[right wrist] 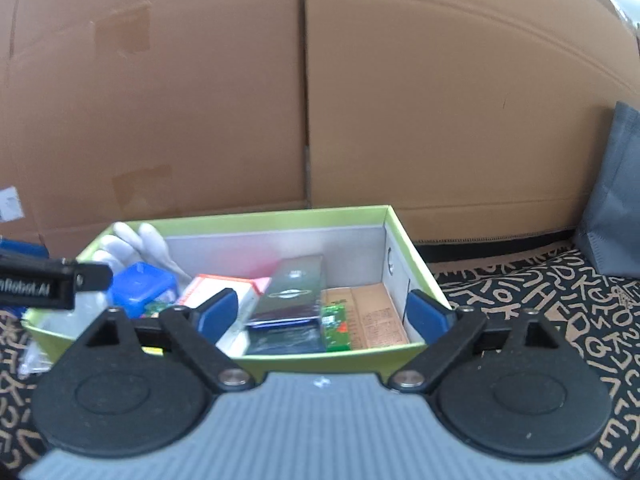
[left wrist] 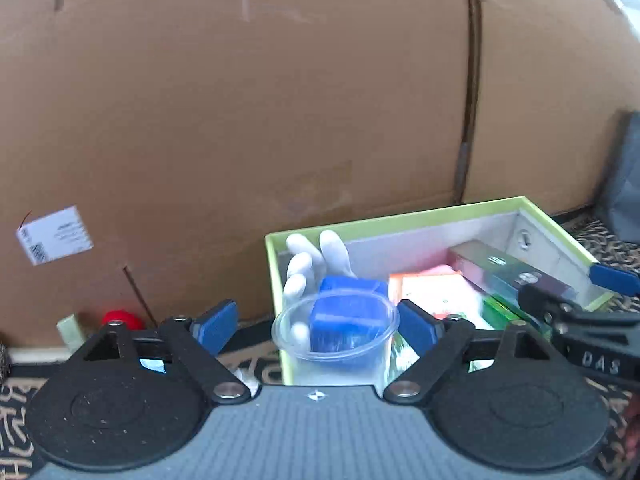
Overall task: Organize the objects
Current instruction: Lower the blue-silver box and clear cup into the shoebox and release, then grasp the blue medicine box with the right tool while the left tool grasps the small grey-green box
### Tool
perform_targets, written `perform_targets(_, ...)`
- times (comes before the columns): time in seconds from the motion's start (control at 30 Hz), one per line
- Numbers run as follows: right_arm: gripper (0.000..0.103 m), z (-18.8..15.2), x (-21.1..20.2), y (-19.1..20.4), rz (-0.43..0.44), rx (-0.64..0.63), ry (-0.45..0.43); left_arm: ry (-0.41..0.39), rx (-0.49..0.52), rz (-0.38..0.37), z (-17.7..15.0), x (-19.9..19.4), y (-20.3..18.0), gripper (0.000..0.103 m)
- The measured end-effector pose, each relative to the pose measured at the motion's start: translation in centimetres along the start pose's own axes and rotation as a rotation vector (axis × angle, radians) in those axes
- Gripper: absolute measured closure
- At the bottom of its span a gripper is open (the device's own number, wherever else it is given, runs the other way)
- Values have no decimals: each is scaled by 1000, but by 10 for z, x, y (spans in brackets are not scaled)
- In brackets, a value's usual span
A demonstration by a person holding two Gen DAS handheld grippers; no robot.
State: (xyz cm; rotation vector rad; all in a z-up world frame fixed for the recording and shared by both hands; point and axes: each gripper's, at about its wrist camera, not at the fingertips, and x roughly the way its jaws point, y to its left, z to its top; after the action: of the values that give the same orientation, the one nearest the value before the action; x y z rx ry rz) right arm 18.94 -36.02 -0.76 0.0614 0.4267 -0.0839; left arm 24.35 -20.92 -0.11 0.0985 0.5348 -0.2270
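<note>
Green box [right wrist: 256, 360] full of items

Tall cardboard boxes [right wrist: 304, 92], patterned rug [right wrist: 552, 312], grey bag [right wrist: 612, 200], white label [left wrist: 54, 236]

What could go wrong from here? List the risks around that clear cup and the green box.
1. The clear plastic cup sits between the left gripper's open pads at the green box's near corner; it looks light, so a nudge could tip it.
2. The right gripper hangs open over the box's near wall and might snag it.
</note>
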Motion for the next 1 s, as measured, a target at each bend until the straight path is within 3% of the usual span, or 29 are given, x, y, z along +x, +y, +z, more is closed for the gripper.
perform_targets(0.1,3,3,-27,3,37,28,-52,11,-42,-19,-4,-28,13,11)
perform_targets(0.27,0,8,-66,26,86,31,-133,-21,-79,24,-15,-70,37,11)
perform_targets(0.5,0,15,-102,70,188,-16,-173,-32,-149,77,-33,-104,77,11)
perform_targets(0.8,0,14,-103,134,293,-107,-151,17,-220,130,-55,-111,132,11)
perform_targets(1.0,0,-7,-77,194,381,-263,-26,61,-282,216,-69,-97,190,11)
